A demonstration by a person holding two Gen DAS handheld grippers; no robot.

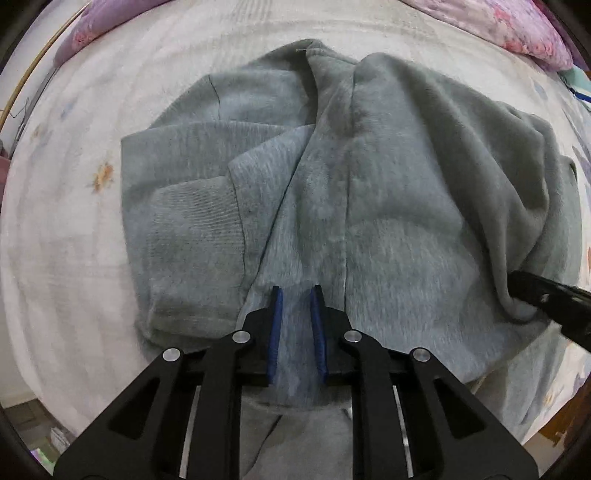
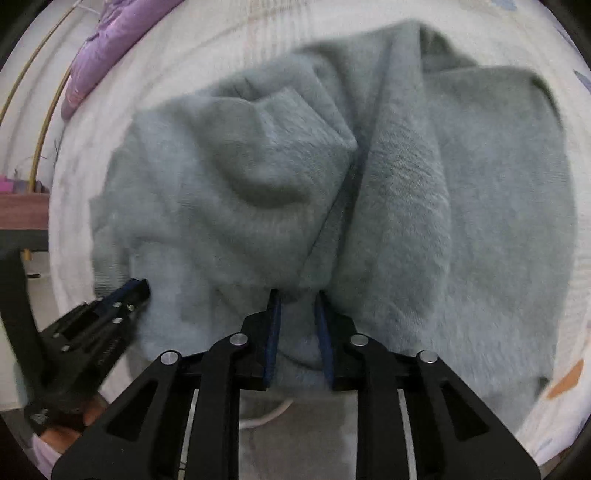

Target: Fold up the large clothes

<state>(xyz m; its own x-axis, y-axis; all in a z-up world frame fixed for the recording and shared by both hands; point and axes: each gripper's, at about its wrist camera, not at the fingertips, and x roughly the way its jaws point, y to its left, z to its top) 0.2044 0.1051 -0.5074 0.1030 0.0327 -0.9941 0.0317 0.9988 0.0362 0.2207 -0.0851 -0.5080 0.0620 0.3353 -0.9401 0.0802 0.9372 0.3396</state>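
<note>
While both point down at the bed (image 1: 74,229), the left tongs (image 1: 297,295) and right tongs (image 2: 297,297) each pinch the gray top (image 1: 388,192) lying under them.

White bed sheet (image 1: 74,229) with faint prints, grey sweatshirt (image 1: 388,184) lying bunched on it, purple pillows (image 1: 517,33) at far edge

White quilted bed cover (image 1: 74,229) with faint floral print, spread across the whole bed. Purple floral pillow (image 1: 88,33) at the far left corner of the bed, a pink-and-purple quilt (image 1: 517,29) bunched along the far right edge. Thin yellow curved rod (image 2: 40,122) beyond the left edge of the bed. Brown wooden shelf (image 2: 22,206) past that edge, lower down. White cord (image 2: 266,417) below the near edge, partly hidden.
</note>
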